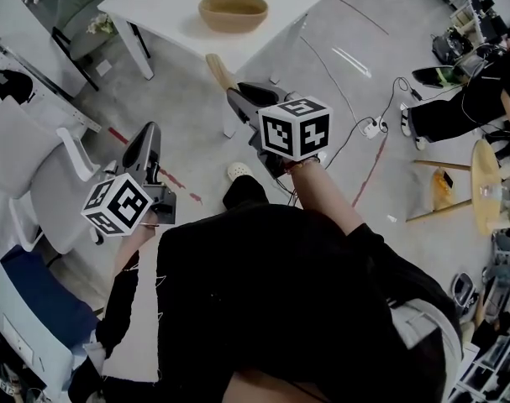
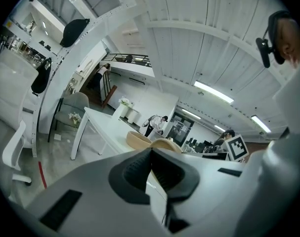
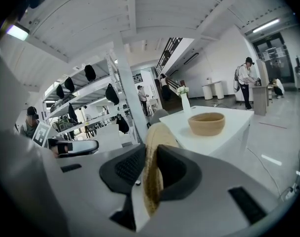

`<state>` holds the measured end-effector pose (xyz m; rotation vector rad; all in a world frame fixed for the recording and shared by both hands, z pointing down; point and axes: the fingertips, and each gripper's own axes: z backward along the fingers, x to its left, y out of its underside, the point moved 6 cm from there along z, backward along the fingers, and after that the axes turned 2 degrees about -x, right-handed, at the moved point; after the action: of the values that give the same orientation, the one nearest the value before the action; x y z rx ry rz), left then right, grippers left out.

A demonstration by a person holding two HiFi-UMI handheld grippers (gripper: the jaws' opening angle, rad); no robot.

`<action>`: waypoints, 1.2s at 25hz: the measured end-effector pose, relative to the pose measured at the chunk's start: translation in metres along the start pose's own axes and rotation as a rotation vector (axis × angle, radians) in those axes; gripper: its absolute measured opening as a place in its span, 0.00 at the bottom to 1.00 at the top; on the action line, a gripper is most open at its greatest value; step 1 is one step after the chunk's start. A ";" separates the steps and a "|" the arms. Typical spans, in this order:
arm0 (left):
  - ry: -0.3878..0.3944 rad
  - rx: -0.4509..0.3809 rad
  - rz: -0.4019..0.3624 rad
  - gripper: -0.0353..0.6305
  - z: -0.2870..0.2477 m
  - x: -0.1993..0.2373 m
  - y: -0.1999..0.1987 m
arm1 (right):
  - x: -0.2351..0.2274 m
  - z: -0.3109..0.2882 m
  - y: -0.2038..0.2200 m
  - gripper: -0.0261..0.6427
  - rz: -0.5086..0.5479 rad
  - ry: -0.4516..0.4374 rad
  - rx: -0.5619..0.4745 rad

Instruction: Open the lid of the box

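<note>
The round tan box (image 1: 233, 12) stands uncovered on the white table (image 1: 154, 7) ahead of me; it also shows as the box (image 3: 206, 123) in the right gripper view and the box (image 2: 138, 140) in the left gripper view. My right gripper (image 1: 238, 99) is well short of the table and shut on the tan lid (image 1: 217, 70), held edge-on between the pads as the lid (image 3: 152, 172). My left gripper (image 1: 149, 137) hangs lower left, its jaws pressed together with nothing in them (image 2: 150, 154).
White office chairs (image 1: 36, 166) stand at my left and a grey-green chair (image 1: 78, 7) behind the table. A power strip with cables (image 1: 372, 128) lies on the floor at right, near a seated person (image 1: 465, 99) and a wooden stool (image 1: 486, 183).
</note>
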<state>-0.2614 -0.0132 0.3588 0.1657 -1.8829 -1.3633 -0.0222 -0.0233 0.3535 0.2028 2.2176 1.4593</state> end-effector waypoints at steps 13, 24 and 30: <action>0.016 0.021 0.006 0.07 0.008 -0.008 0.011 | 0.008 0.010 0.012 0.17 -0.001 -0.001 0.014; 0.025 0.019 0.015 0.07 0.012 -0.008 0.014 | 0.013 0.015 0.018 0.17 0.001 0.009 0.020; 0.034 0.023 0.013 0.07 0.012 -0.006 0.016 | 0.012 0.015 0.019 0.17 0.001 0.020 0.017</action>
<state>-0.2596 0.0054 0.3679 0.1865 -1.8691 -1.3219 -0.0282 0.0013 0.3626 0.1953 2.2468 1.4498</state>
